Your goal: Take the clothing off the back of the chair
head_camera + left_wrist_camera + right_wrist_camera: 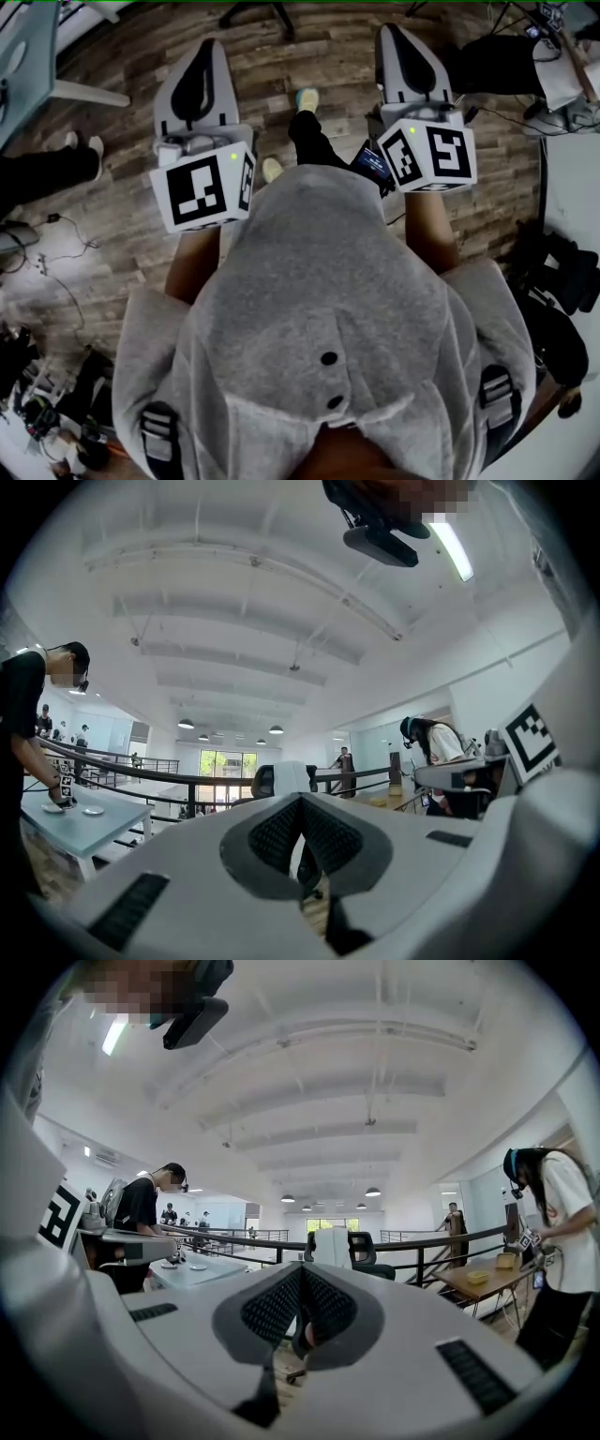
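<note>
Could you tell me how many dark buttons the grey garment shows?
2: one button at the grey garment's middle, another just below; folds may hide more.

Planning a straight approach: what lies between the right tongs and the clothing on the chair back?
Only wood floor, as far as the right gripper view shows; the shut right tongs hide much of it before the clothing.

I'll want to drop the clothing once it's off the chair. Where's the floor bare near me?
Bare floor lies ahead, between the left gripper and right gripper, beyond your shoes. It is crowded at the sides: cables on the left, bags on the right.
</note>
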Motion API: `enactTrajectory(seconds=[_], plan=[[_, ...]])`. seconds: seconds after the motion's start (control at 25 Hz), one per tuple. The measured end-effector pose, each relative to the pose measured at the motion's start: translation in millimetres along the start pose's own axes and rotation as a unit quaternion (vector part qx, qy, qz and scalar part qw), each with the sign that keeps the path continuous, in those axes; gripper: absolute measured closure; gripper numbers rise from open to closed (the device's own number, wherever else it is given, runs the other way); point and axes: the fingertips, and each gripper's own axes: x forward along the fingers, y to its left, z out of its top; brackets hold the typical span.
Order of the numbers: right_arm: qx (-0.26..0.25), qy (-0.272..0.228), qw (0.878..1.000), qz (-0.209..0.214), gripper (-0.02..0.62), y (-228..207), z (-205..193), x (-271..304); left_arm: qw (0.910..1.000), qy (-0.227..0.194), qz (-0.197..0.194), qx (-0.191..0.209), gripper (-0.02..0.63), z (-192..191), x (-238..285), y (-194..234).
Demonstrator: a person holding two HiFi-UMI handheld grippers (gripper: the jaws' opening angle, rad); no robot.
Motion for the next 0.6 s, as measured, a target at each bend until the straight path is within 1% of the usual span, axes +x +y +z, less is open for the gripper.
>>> enactTrajectory(seconds=[0.28,0.44,0.6], plan=[[-0.004,-0.004,1.0,0.008,0.584,-23,-4,30,0.9998,-0.003,-0.005,0.018,0.595,1,39,-3],[0.011,-0.007,1.0,0.004,0.584,-47,-4,56,0.9996,0.001,-0.008,0.028,0.595,3,69,-5],[0.021,-0.007,1.0,0.0,0.584,-65,-10,87,0.9995,0.008,-0.002,0.03,0.595,-3,103,3]])
